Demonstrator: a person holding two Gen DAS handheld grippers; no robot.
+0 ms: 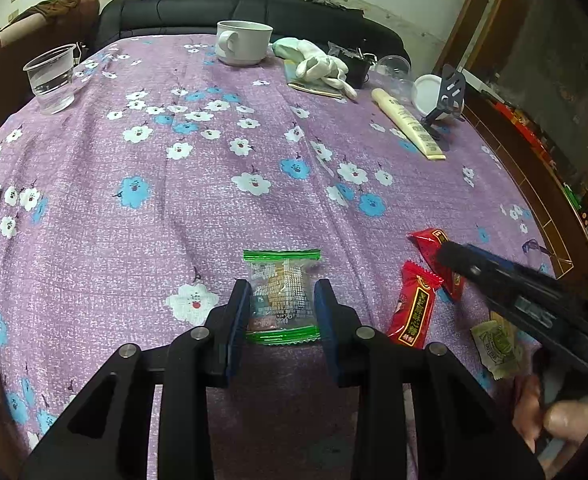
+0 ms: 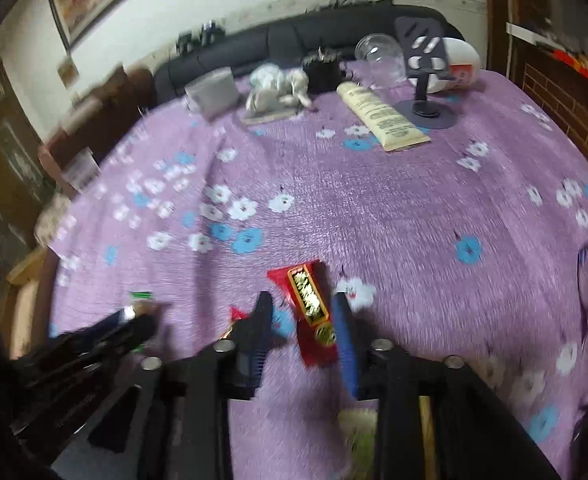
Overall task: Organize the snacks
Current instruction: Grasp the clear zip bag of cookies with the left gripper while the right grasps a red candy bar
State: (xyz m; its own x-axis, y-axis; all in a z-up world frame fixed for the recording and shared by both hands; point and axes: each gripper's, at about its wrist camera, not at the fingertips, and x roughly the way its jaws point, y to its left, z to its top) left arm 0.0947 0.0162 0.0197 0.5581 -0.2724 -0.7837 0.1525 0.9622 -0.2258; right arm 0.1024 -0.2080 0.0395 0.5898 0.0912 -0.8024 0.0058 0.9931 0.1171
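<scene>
We see both wrist views look steeply down, close over the purple cloth [image 1: 213, 208]; both share the cream tube [image 1: 408, 124] at upper right.

The tablecloth [image 1: 213, 208] is soft, matt woven cloth; the green-edged snack packet [image 1: 279, 294] is clear glossy plastic film, the red packets [image 1: 412, 310] shiny foil-like wrap, the mug [image 1: 243, 42] smooth glazed ceramic, the cup [image 1: 51, 78] clear plastic

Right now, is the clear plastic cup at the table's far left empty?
No. The clear plastic cup stands upright, with clear liquid filling about its lower half.
</scene>
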